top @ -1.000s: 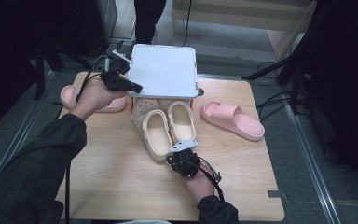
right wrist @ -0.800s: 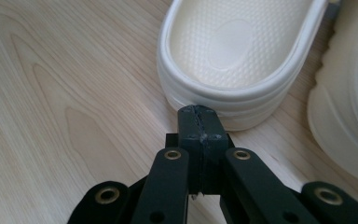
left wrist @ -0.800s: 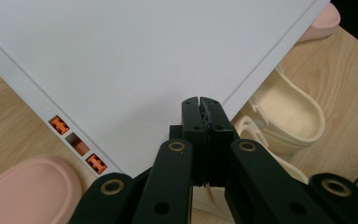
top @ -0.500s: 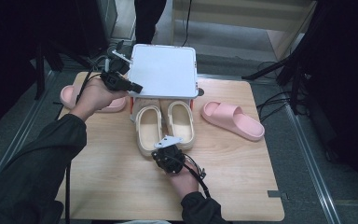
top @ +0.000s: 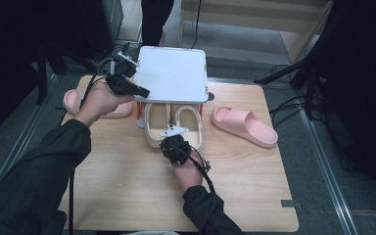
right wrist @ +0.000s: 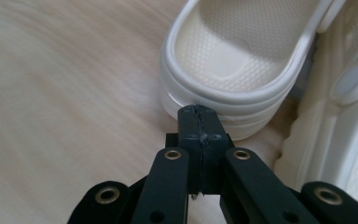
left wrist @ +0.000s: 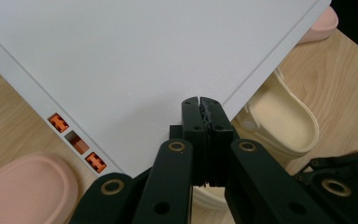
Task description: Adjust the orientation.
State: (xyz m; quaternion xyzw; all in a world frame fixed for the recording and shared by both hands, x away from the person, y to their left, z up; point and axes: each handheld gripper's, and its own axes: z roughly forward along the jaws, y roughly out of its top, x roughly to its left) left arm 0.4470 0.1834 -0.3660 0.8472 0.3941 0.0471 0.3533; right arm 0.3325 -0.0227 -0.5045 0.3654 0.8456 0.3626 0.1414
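A pair of cream clogs [top: 155, 122] lies side by side on the wooden table [top: 127, 186], toes under a white shelf panel [top: 172, 73]. My right gripper [top: 173, 138] is shut, and its tips touch the heel rim of one cream clog [right wrist: 242, 56]; the second clog [right wrist: 349, 116] lies beside it. My left gripper [top: 145, 91] is shut with nothing between its jaws, its tips resting at the front left corner of the white panel [left wrist: 135, 60]. Below that corner the cream clog [left wrist: 284, 116] shows.
One pink slipper [top: 73, 100] lies left of the shelf, partly behind my left hand, and another [top: 245, 126] lies to the right. Orange connectors [left wrist: 58, 122] sit along the panel's edge. Dark stands and cables surround the table.
The right gripper has moved forward and left behind the cream clogs, and the pair has slid further under the white panel. The left gripper stays at the panel's corner.
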